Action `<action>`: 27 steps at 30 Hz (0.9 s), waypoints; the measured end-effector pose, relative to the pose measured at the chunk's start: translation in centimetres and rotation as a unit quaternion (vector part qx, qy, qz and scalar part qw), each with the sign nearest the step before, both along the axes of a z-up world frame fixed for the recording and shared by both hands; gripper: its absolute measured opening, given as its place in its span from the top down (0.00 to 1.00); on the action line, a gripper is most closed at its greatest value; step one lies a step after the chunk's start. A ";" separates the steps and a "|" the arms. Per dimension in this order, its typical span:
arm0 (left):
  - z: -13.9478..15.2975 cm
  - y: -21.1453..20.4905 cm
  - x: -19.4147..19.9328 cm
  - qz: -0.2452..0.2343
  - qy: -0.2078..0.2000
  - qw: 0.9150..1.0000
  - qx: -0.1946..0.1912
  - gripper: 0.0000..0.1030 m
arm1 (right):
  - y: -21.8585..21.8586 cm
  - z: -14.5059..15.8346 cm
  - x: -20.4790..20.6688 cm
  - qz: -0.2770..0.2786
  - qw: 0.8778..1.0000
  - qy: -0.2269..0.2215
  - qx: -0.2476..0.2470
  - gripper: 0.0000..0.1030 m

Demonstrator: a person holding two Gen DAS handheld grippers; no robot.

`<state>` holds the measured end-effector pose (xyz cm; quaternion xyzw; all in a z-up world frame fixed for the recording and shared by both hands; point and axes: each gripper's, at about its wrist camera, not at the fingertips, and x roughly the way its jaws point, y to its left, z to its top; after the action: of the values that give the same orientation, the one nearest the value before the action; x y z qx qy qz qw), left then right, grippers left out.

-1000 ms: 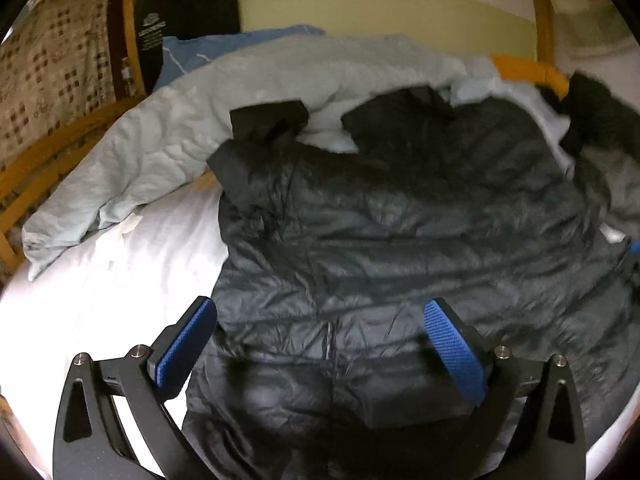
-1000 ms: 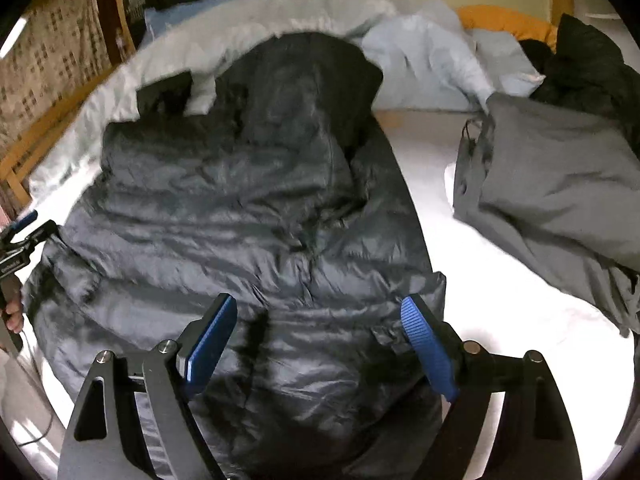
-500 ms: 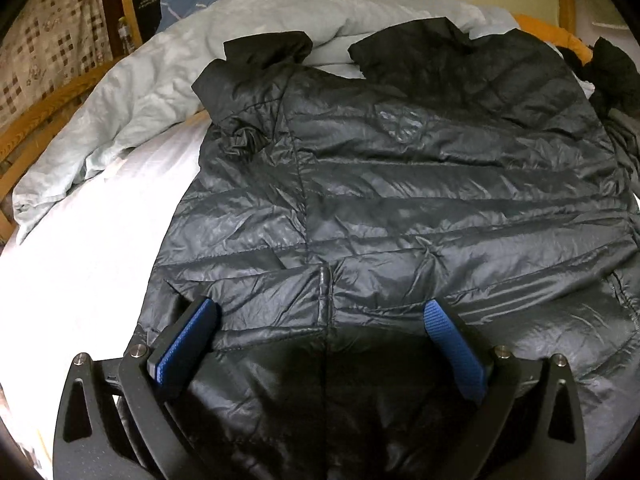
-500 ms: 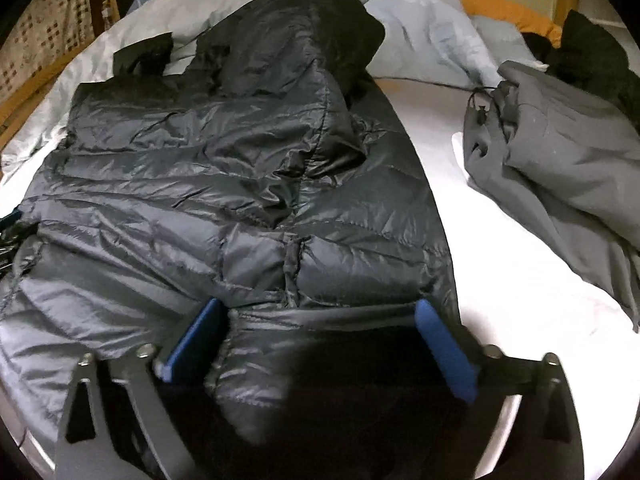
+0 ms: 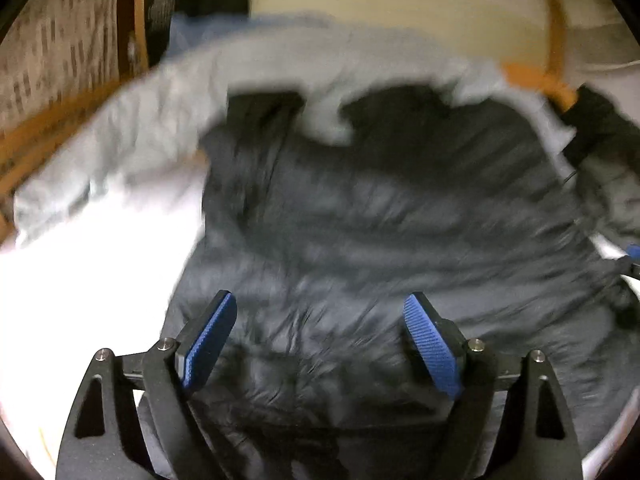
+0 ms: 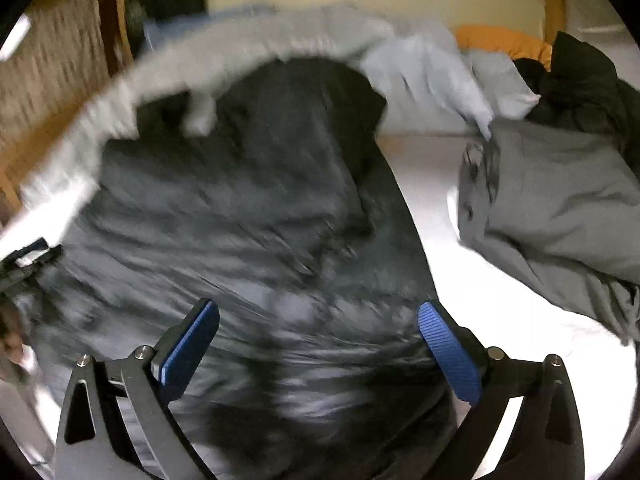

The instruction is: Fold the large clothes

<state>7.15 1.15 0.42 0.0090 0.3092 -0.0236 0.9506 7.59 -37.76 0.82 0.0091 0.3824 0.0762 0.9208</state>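
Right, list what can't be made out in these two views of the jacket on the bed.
- Black puffer jacket: motion blur in both views smears the quilting; zip state unreadable.
- Jacket hem: hidden behind the left gripper and right gripper, and cut off by the bottom edge.
- Black garment, right wrist view: too dark to identify.
- Grey garment: its type is unclear, and the right edge crops it.

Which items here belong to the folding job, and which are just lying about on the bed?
In the job:
black puffer jacket
left hand-held gripper, open
right hand-held gripper, open

Lying about:
grey garment
light grey garment
orange item
dark clothes
white bedsheet
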 end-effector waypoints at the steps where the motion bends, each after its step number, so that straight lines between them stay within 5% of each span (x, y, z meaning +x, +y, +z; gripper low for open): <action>1: 1.1 -0.4 -1.2 -0.017 -0.030 0.999 -0.004 0.18 | 0.1 0.6 -0.6 0.003 1.000 -0.004 0.006 0.02; 4: 2.8 -2.1 -3.9 -0.070 -0.059 0.996 -0.022 0.18 | 1.0 0.7 -1.8 0.013 1.000 0.005 0.004 0.02; 7: 1.6 -4.1 -6.5 -0.094 -0.036 0.993 -0.064 0.21 | 2.4 -0.1 -4.1 0.016 1.000 0.012 0.019 0.02; 12: -2.4 -7.2 -9.7 -0.099 0.002 0.994 -0.044 0.25 | 5.5 -1.7 -8.4 0.020 1.000 -0.005 0.006 0.02; 16: -4.0 -8.0 -10.5 -0.091 -0.017 0.996 -0.020 0.25 | 7.5 -1.8 -10.7 0.027 0.998 -0.049 -0.033 0.02; 20: -6.2 -7.8 -8.3 -0.083 0.039 0.995 -0.028 0.23 | 8.3 -3.8 -9.4 0.034 0.997 0.008 -0.064 0.02; 23: -6.3 -7.9 -7.9 -0.084 0.043 0.995 -0.025 0.21 | 8.0 -5.7 -8.5 0.028 0.996 0.050 -0.067 0.01; 27: -6.4 -7.9 -8.0 -0.083 0.043 0.995 -0.022 0.20 | 8.2 -6.3 -8.6 0.028 0.995 0.053 -0.077 0.01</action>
<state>-0.89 -6.74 -5.96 0.0124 0.3469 -0.1098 0.9314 -0.98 -29.55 -5.51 -0.0686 0.4356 0.0715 0.8946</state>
